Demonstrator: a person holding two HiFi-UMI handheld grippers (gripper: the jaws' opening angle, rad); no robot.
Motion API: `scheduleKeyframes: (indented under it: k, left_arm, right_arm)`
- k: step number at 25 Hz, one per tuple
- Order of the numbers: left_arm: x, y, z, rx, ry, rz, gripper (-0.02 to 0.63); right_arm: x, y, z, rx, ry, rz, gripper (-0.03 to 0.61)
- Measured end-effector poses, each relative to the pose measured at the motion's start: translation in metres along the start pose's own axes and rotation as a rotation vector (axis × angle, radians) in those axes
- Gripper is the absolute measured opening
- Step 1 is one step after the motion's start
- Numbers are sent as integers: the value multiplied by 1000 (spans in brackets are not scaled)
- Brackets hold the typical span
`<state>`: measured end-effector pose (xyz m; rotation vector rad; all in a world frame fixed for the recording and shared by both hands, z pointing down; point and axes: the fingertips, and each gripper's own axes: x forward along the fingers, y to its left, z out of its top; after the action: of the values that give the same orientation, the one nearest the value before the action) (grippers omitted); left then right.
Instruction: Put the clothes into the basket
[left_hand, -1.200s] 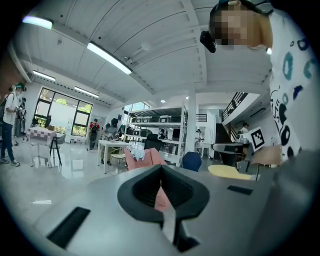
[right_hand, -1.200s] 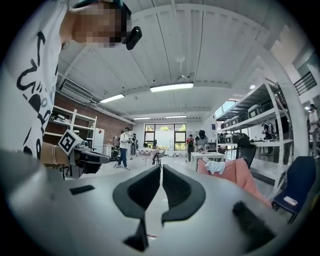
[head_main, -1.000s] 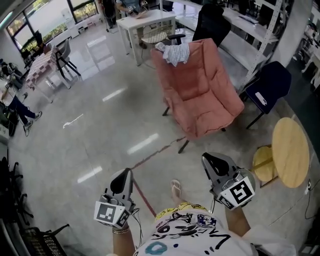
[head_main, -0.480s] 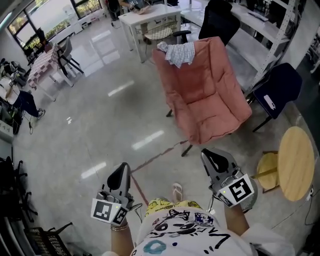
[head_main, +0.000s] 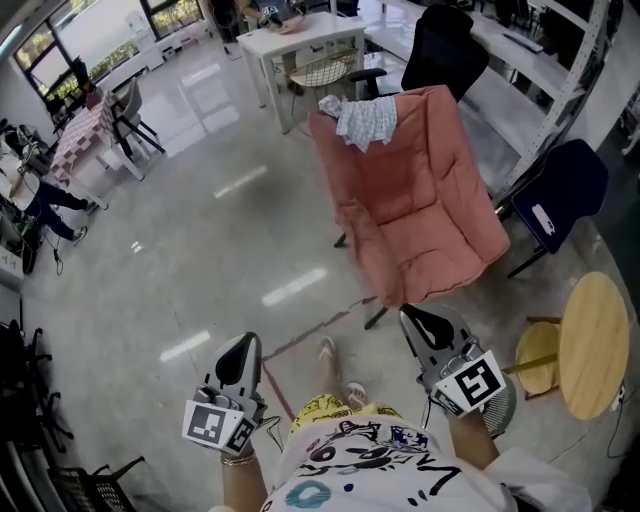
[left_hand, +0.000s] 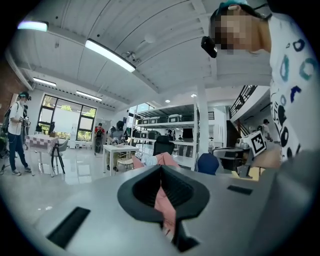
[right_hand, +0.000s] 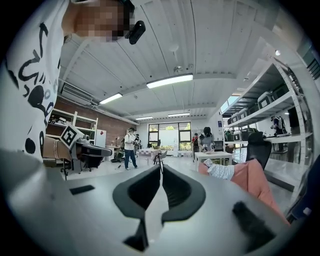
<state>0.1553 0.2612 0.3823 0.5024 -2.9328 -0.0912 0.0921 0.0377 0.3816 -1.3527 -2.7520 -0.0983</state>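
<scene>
**On the chair back ahead: one garment to collect, both claws closed and empty**

At the top edge of the pink chair (head_main: 425, 205), a pale, patterned garment (head_main: 362, 118) lies draped and bunched over the backrest. Part of it hangs down the front and the rest is gathered on the crest. The chair stands on the glossy floor (head_main: 200, 250), well apart from the person, who faces it with both tools held low and forward.

The left claw (head_main: 240, 348) has its jaws pressed together with nothing between them. The pink seen in its slit is the chair beyond. The right claw (head_main: 416, 318) is likewise pressed together and empty, with the garment off to its right side. No basket can be picked out with certainty in any view.

Handling, as a judgement: the garment looks light, thin and limp. It should sag and trail when raised, is in no way fragile, and is unlikely to slip from ribbed pads. The best hold is probably the thick gathered fold on the crest, where several layers stack, rather than a single hanging hem. A claw must spread before closing there. Lifting upward first should keep the cloth from dragging against the backrest.
</scene>
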Motion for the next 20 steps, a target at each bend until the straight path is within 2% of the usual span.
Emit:
scheduleKeyframes:
  k: [4, 14, 20]
  left_arm:
    - [35, 25, 5, 12, 10, -34, 15]
    - [125, 103, 41, 27, -16, -98, 15]
    - [164, 149, 53, 28, -22, -113, 15]
  right_arm:
    - [37, -20, 2, 2, 11, -15, 29]
    - [140, -72, 36, -31, -20, -48, 31]
    - [189, -92, 36, -18, -3, -72, 31]
